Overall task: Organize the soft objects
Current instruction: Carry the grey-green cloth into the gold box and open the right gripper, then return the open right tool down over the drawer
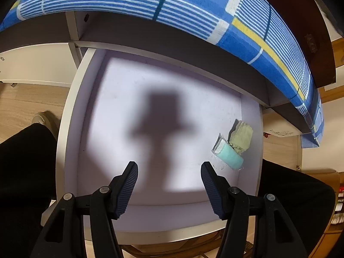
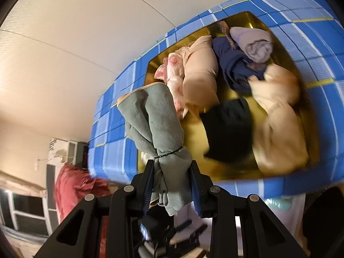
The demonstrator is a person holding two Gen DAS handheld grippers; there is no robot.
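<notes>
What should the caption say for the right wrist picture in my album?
Right hand-held gripper holds a tied grey-green sock bundle above a gold tray of soft clothes.

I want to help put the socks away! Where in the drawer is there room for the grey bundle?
Nearly all of the drawer floor is bare: the whole middle and left side. Only the right wall has things, a green sock roll touching a mint roll. The gold tray is crowded. The right gripper holds the grey bundle.
</notes>
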